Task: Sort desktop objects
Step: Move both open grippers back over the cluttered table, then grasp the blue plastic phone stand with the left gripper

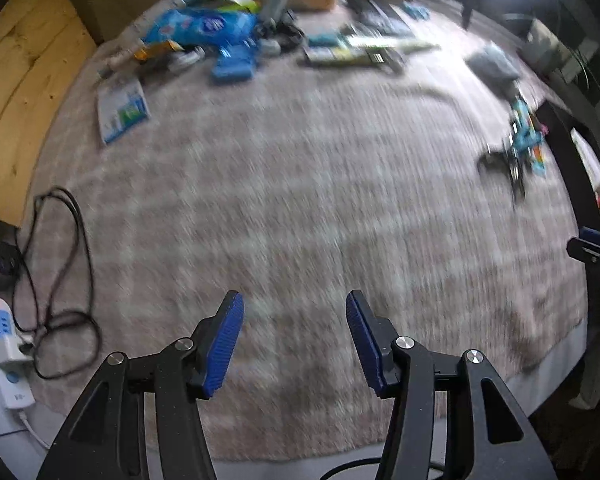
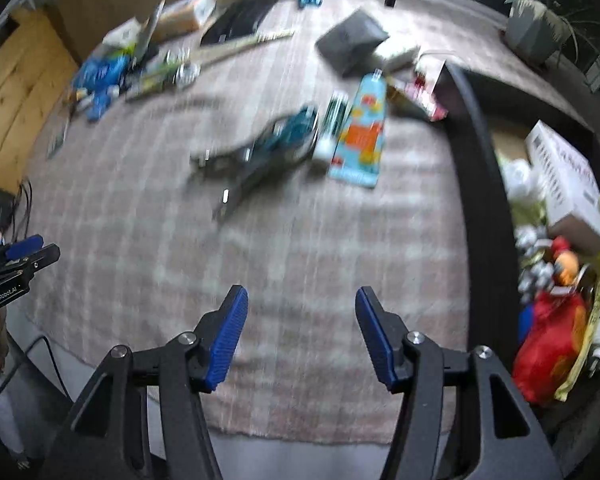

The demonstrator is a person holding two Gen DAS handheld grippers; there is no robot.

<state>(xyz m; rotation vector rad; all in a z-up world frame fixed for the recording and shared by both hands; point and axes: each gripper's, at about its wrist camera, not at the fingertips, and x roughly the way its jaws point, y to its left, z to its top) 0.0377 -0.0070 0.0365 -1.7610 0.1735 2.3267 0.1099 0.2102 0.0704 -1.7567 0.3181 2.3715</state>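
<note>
Sorting partly done: bin (image 2: 480,200) at right already stuffed with packets. Both claws, left claw (image 1: 295,340) and right claw (image 2: 301,338), wide and empty above tabletop (image 2: 260,260). Pliers (image 2: 260,152), tube (image 2: 362,132), far clutter (image 1: 220,36) left to sort.

A pale checked rug (image 2: 260,248) carries it all: teal-handled pliers (image 2: 268,148) lie beside a bright illustrated tube (image 2: 360,136), a grey pouch (image 2: 350,42) sits farther back, and blue packets (image 1: 204,28) are heaped at the far edge.
</note>
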